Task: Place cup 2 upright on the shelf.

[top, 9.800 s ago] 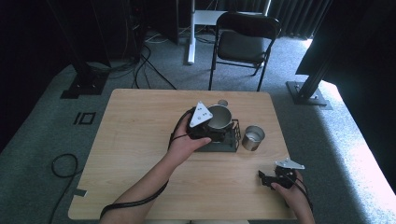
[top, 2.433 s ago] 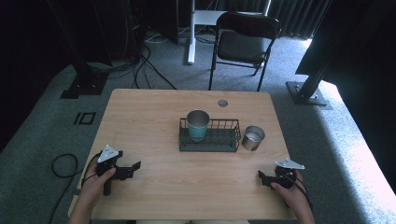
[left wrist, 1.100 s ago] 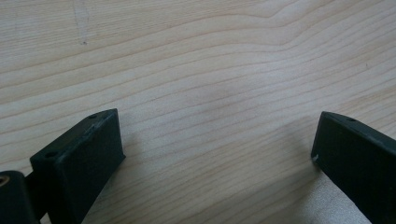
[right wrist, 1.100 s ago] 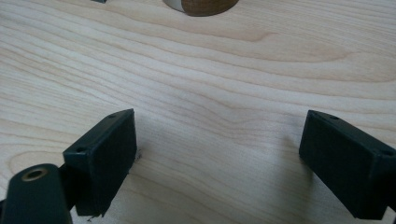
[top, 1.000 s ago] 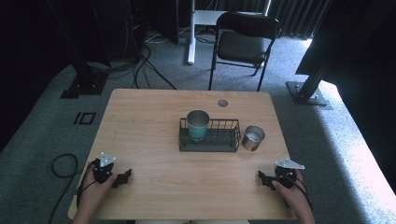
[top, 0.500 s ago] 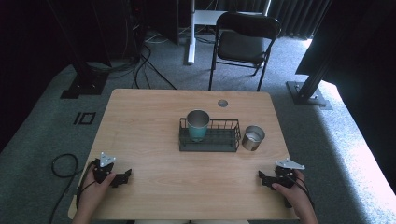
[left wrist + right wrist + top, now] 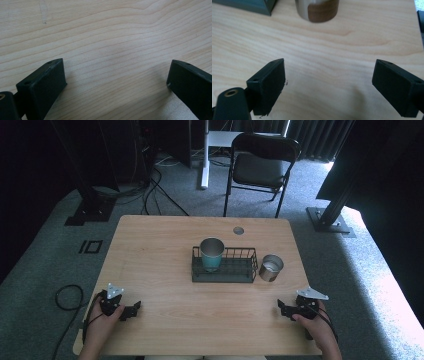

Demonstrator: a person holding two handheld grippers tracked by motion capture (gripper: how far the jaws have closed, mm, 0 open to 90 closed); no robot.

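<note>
Jaws spread wide and empty, the left gripper (image 7: pixel 131 310) rests at the tabletop's (image 7: pixel 160 255) near left corner and the right gripper (image 7: pixel 283 309) at its near right corner, while farther off the teal cup (image 7: pixel 212 254) stands upright in the wire basket's (image 7: pixel 247 270) left end, a steel cup (image 7: pixel 271 268) just beside its right end.

A black folding chair (image 7: pixel 264 162) stands on grey carpet (image 7: pixel 45 270) beyond the wooden table (image 7: pixel 155 250).

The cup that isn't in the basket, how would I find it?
Look at the middle of the wooden table, where a black wire basket sits. Just past its right end, standing on the bare wood, is a short silver cup. The other cup is taller, teal and stands inside the basket.
</note>
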